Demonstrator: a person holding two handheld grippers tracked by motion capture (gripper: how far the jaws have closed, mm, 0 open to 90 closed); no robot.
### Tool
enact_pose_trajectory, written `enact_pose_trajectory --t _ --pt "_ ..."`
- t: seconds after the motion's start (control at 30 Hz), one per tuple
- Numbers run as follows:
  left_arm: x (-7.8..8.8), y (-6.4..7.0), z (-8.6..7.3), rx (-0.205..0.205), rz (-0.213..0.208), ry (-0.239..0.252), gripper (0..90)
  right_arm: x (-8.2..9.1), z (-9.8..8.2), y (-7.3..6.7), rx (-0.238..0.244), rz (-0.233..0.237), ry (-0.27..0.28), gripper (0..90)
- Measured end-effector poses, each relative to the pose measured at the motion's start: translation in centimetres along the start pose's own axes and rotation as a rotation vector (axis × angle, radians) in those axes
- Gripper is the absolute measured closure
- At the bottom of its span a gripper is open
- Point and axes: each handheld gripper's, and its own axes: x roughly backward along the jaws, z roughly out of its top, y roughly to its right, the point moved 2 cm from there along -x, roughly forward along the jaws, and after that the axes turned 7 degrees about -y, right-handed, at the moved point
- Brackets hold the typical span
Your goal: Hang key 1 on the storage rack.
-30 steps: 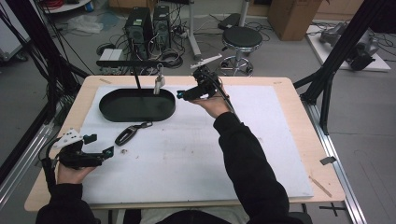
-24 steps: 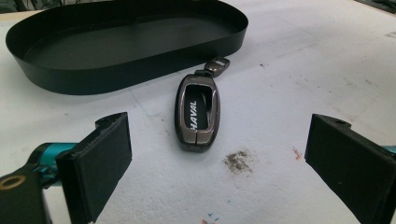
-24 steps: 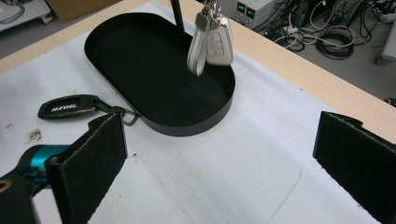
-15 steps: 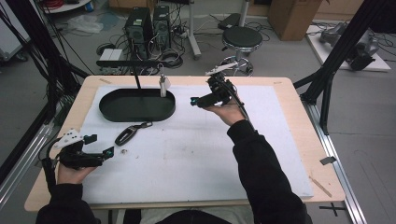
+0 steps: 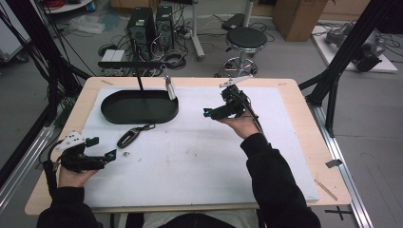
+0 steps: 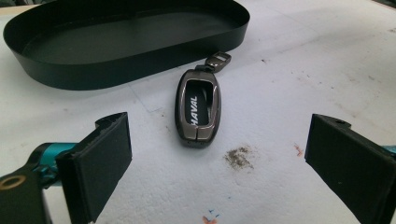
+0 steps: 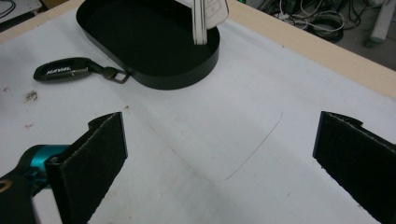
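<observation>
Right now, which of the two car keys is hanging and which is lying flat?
The white key hangs above the black tray. The dark HAVAL key fob lies flat on the white mat beside the tray.

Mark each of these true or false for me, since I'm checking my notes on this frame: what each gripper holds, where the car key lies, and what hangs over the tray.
1. The left gripper is open and holds nothing. True.
2. The car key fob lies inside the black oval tray. False: it lies on the white mat just outside the tray, its clip end toward the tray wall.
3. The right gripper is shut on the fob. False: its jaws stand wide apart, empty, over bare mat.
4. A white key hangs over the tray's end. True.
5. The fob carries the word HAVAL. True.
</observation>
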Motion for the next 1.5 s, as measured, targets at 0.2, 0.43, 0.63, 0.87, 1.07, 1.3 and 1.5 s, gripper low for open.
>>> enact_pose_trajectory --t 0.2,0.43,0.63,0.87,1.07,1.3,1.5 --pt "0.0 0.0 0.0 0.000 0.002 -0.001 7.7 0.7 -1.1 0.0 0.007 0.005 -0.019 2.2" --pt "0.0 0.0 0.0 -0.003 0.002 -0.003 7.8 1.7 -2.6 0.3 -0.004 -0.001 -0.018 2.2" --pt "0.0 0.1 0.0 0.002 0.004 0.000 7.7 1.6 -4.2 0.6 0.009 -0.003 -0.047 2.2" --pt "0.0 0.1 0.0 -0.001 0.004 -0.002 7.7 1.8 -6.6 0.8 0.004 -0.015 -0.067 2.2" --pt "0.0 0.1 0.0 -0.001 0.005 -0.008 7.8 2.1 -8.4 1.2 -0.007 -0.019 -0.080 2.2" --pt "0.0 0.1 -0.1 0.005 0.006 -0.008 7.7 2.6 -10.5 1.3 -0.017 -0.024 -0.084 2.2" --pt "-0.1 0.2 -0.1 0.000 0.006 -0.014 7.7 2.6 -12.6 1.1 -0.045 -0.007 -0.082 2.2"
